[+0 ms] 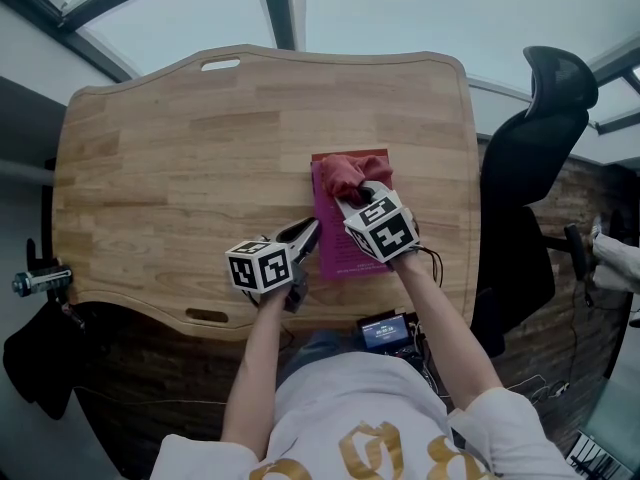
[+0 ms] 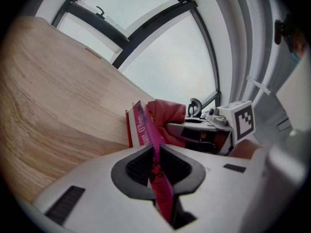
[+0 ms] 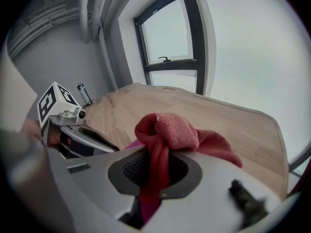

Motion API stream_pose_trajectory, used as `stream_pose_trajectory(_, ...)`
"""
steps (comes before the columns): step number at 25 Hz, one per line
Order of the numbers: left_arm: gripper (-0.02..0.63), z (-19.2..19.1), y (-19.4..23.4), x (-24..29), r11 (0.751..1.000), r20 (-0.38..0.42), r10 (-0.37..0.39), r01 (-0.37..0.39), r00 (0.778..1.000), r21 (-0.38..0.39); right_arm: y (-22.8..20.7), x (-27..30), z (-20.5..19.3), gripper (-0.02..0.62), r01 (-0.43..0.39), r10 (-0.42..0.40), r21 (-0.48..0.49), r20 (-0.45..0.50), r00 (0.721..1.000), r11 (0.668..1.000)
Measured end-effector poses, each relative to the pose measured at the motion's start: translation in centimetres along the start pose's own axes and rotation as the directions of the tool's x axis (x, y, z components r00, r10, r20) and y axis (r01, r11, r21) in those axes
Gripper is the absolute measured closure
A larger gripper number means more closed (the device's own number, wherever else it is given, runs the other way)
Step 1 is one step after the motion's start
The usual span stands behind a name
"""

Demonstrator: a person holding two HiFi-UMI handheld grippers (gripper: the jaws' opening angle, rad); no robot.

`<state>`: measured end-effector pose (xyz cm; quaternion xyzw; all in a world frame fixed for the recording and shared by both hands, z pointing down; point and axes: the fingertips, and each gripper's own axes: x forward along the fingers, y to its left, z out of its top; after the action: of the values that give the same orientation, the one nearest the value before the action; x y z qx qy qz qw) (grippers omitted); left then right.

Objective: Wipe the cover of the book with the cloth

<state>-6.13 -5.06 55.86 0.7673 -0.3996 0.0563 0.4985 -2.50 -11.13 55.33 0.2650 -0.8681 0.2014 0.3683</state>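
We find the book, with a magenta cover, flat on the wooden table, right of the frame centre in the head view and towards the table's near edge. A red strip of it shows along its far edge. The cloth, red and bunched, rests on the far half of the cover, touching it.

The right gripper is above the book's middle, and its marker cube hides part of the cover. In the right gripper view we see its jaws clamped on a fold of the cloth. The fold passes down between the two dark pads, and the rest of the cloth bulges above and to the right of them. A sliver of magenta shows beneath the jaws.

The left gripper meets the book at its left edge, at the lower half. In the left gripper view we see its jaws closed on that edge, with the magenta spine, which bears print, running between the pads. The cloth and the right gripper appear just beyond, at the centre right of that frame.

Both forearms enter from the lower frame edge. A small device with a lit screen sits at the table's near edge, below the right gripper. A black chair stands at the right of the table. Window frames fill the background of both gripper views.
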Motion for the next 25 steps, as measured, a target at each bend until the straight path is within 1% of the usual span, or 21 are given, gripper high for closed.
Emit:
stream_pose_trajectory(10, 0.557, 0.0, 0.0, 0.0, 1.0, 0.002, -0.002, 0.002, 1.0, -0.001, 1.5, 0.0, -0.2, 0.537, -0.022, 0.022, -0.031, -0.003, 1.0, 0.999)
stream_pose_trajectory(25, 0.557, 0.0, 0.1, 0.0, 1.0, 0.001, -0.003, 0.003, 1.0, -0.003, 3.3, -0.3, -1.2, 0.537, -0.05, 0.05, -0.045, -0.011, 0.999, 0.998)
